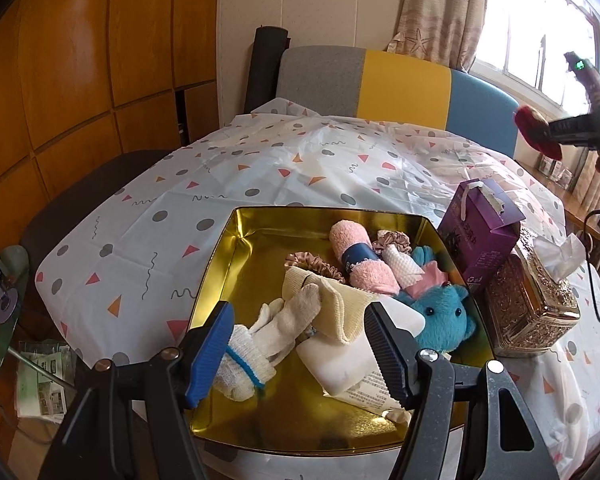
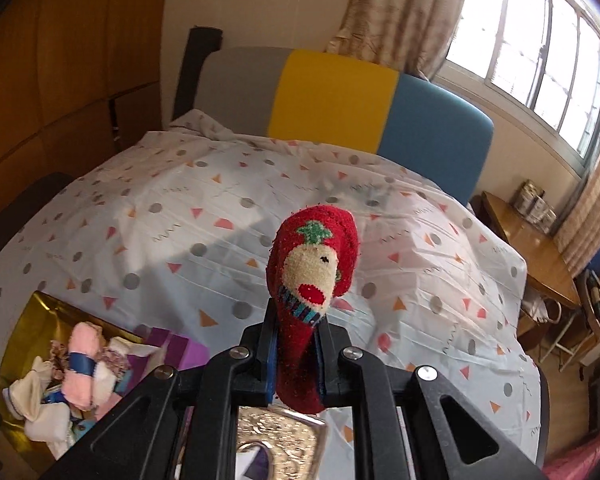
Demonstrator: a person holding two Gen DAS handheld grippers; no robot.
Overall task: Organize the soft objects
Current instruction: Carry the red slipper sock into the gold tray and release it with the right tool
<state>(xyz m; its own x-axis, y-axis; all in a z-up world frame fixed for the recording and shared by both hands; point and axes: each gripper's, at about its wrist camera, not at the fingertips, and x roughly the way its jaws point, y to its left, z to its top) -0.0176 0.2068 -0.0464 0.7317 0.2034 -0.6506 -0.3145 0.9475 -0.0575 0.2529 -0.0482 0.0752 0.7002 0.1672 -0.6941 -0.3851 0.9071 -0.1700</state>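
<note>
Right gripper (image 2: 298, 354) is pinching that red sock (image 2: 314, 264) tight, so I'd drop it into the gold tin (image 1: 236, 248) beside the spread-open left gripper (image 1: 300, 344).

Nothing can be read clearly: the purple carton (image 1: 480, 236) at the right of the left wrist view carries pale print and a recycling sign too small to make out, and the white packet (image 1: 352, 364) in the gold tin (image 1: 220, 264) bears lines of illegibly small dark print.
</note>
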